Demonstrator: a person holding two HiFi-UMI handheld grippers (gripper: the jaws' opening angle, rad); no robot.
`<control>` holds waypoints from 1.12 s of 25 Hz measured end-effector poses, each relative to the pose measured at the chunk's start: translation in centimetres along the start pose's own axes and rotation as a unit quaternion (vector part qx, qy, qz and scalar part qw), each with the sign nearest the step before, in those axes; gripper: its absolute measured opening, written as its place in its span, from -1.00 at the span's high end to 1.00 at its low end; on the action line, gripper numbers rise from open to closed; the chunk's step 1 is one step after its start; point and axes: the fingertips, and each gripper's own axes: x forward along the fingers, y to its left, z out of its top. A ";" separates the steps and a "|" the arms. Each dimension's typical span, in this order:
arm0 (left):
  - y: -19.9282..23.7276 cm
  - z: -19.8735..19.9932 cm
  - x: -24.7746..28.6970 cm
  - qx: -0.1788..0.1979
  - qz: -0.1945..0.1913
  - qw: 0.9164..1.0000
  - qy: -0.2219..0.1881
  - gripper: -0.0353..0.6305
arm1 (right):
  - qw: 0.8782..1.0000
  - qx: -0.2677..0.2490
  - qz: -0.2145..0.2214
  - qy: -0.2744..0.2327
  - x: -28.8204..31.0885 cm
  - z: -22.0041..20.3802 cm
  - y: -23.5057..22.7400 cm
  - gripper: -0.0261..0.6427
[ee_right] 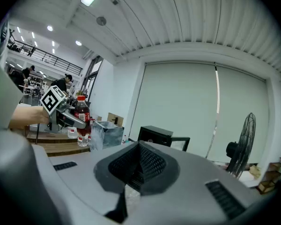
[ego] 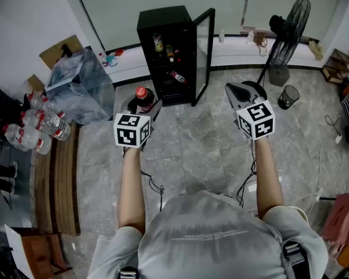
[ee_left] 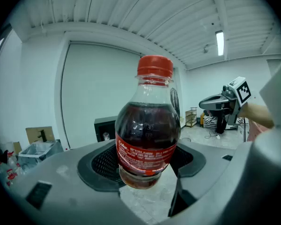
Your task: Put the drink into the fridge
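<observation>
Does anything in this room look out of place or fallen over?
Yes. In the open fridge, one bottle on a lower shelf lies slanted, not upright. Several water bottles also lie on their sides in a loose pile at the left.

Glossy plastic bottle (ee_left: pixel 147 125), matt black fridge (ego: pixel 163 17), polished stone floor (ego: pixel 203 150).

The red label (ee_left: pixel 147 154) on the cola bottle (ee_left: pixel 149 125) bears the white word "Coke" at its left edge; the fine white lines beside and beneath it are too small to read; the print across the grey shirt (ego: pixel 212 235) is illegible.
</observation>
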 end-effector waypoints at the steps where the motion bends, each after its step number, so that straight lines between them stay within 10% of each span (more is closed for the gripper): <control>1: 0.3 -0.1 -0.1 0.001 -0.001 1.000 0.000 -0.02 | 1.000 -0.001 -0.001 0.000 0.2 0.0 0.3 0.92; 13: 4.6 -0.8 -1.5 -0.001 -0.027 1.000 -0.006 -0.02 | 0.999 0.023 -0.049 -0.002 3.0 1.1 3.8 0.92; 28: 10.7 -3.4 5.2 -0.028 -0.014 0.999 0.026 -0.02 | 0.999 0.050 -0.002 0.006 13.0 -0.5 1.6 0.92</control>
